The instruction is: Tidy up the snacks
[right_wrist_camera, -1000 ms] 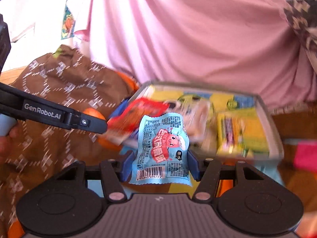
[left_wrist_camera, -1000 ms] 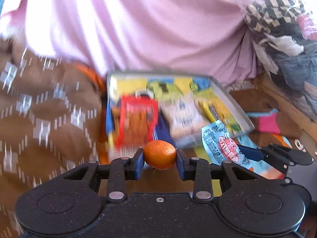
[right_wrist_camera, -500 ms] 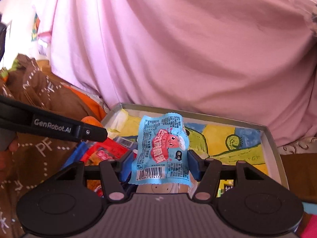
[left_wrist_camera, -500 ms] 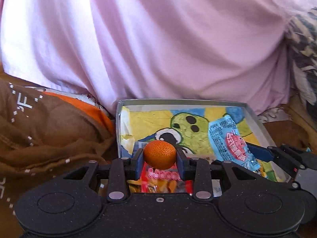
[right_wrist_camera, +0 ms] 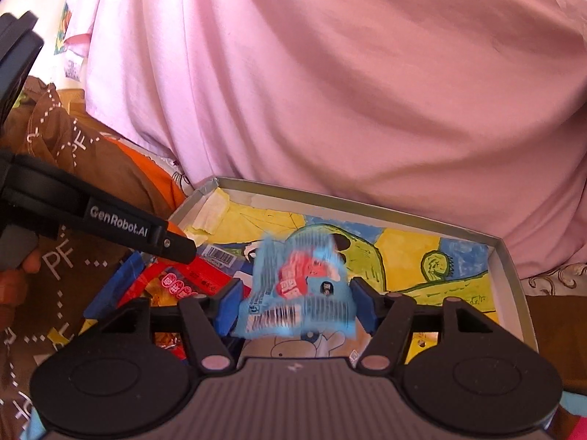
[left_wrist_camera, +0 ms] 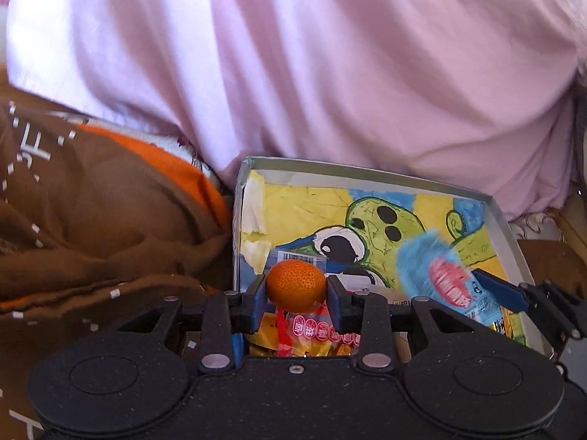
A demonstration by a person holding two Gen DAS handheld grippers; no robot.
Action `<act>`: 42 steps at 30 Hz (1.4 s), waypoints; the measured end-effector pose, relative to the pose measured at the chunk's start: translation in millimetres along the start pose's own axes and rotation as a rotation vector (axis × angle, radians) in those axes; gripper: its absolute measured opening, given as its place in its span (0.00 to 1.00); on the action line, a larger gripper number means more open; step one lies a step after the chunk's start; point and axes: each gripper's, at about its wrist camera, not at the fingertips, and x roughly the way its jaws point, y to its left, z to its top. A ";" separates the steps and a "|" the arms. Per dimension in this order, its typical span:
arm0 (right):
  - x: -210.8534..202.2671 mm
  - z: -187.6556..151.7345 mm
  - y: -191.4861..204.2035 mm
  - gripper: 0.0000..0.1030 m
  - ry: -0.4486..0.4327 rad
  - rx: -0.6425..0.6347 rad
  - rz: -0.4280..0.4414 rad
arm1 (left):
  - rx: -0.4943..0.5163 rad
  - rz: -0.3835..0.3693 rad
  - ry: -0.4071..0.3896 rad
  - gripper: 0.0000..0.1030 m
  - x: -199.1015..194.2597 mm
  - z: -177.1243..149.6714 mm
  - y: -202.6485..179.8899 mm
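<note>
At the left, we hold the left gripper over the near left corner of the box, its jaws closed narrowly on a small orange, gripped at its widest part so the round fruit cannot roll out. Below it a red snack packet already lies in the box, so we judge the orange is bound there too. The left gripper's side reads "GenRobot.AI". At the right, the right gripper hangs over the box's cartoon-printed floor. Its jaws stand wider, and a blue snack packet sits between them, motion-blurred. We cannot tell whether it is clamped or already released. Only its barcode is legible.
</note>
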 end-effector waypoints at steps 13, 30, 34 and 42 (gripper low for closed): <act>-17.8 -0.1 -16.4 0.87 -0.085 0.098 -0.047 | -0.060 0.022 -0.116 0.81 -27.7 1.7 1.0; -98.2 -7.5 -33.0 1.00 -0.232 0.208 -0.084 | -0.041 0.096 -0.321 0.99 -101.8 -27.5 -24.9; -121.1 -14.7 -36.6 1.00 -0.259 0.240 -0.077 | -0.033 0.120 -0.338 0.99 -120.1 -42.1 -30.1; -162.0 -37.6 -34.8 1.00 -0.285 0.285 -0.061 | -0.008 0.156 -0.359 0.99 -156.1 -78.8 -35.2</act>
